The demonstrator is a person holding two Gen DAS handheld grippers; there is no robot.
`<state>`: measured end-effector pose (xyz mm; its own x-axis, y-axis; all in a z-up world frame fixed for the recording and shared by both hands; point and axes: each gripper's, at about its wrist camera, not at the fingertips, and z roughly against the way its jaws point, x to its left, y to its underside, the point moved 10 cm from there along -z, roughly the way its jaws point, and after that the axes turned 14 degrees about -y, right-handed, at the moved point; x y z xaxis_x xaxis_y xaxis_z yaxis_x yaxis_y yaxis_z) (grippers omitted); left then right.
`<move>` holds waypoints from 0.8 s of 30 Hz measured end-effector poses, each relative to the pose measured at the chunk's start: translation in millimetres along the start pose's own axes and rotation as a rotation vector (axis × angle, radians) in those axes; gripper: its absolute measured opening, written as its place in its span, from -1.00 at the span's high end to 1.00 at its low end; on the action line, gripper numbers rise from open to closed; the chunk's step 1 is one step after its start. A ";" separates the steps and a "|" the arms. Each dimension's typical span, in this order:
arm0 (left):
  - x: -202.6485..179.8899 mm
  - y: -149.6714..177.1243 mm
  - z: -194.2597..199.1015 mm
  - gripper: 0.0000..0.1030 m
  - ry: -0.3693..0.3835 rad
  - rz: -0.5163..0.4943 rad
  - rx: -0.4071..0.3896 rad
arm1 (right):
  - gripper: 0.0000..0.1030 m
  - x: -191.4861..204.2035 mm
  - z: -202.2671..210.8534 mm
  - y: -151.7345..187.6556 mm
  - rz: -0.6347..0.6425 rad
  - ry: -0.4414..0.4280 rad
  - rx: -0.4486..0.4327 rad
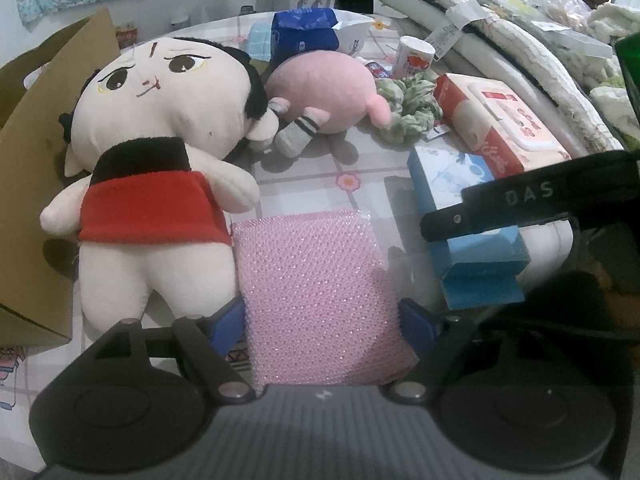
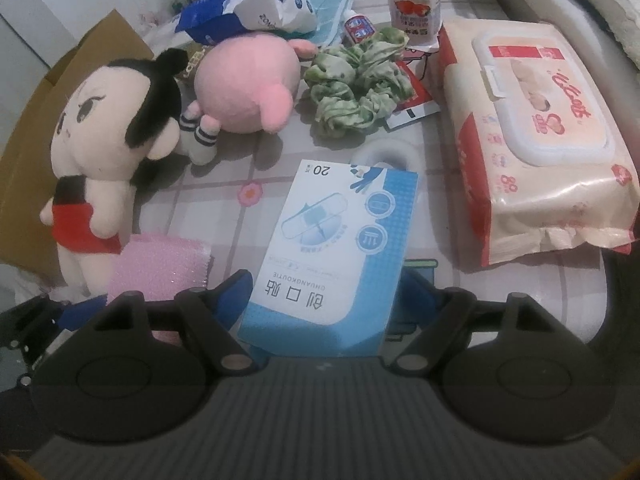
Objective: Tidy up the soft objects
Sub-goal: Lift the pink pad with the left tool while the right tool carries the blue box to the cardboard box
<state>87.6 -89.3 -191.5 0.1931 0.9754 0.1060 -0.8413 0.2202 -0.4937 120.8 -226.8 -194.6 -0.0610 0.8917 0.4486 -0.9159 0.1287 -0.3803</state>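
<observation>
Here, at lower centre of the left wrist view, the left gripper (image 1: 322,316) pinches a pink mesh-covered sponge pad (image 1: 316,280): light, squashy, best held by its edges. The right gripper (image 2: 320,300) clamps a stiff blue-and-white cardboard plaster box (image 2: 332,256) at lower centre.

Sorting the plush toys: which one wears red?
The big doll with black hair, lying beside the cardboard box; the round pink toy has only striped socks.
</observation>
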 end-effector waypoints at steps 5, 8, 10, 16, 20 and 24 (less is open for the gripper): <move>0.7 1.6 4.7 -0.58 0.009 0.003 -0.005 | -0.54 4.1 5.8 12.4 -0.051 -0.037 -0.014; 0.4 2.0 10.1 -0.58 0.015 0.000 -0.017 | -0.54 7.0 11.0 19.8 -0.078 -0.058 -0.023; -0.4 2.4 13.5 -0.58 0.019 -0.001 -0.022 | -0.54 8.8 13.9 22.9 -0.090 -0.071 -0.028; -3.3 3.8 25.6 -0.57 0.026 -0.005 -0.041 | -0.54 14.0 23.5 31.4 -0.115 -0.093 -0.048; -5.6 4.1 37.5 -0.57 0.035 -0.009 -0.059 | -0.54 20.6 36.2 36.2 -0.118 -0.105 -0.069; -8.0 4.5 51.7 -0.57 0.044 -0.013 -0.080 | -0.54 31.1 50.9 40.9 -0.116 -0.120 -0.091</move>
<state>56.2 -95.8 -149.9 0.2274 0.9709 0.0752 -0.7961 0.2298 -0.5598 61.2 -215.9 -155.0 -0.0088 0.8112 0.5847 -0.8802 0.2712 -0.3895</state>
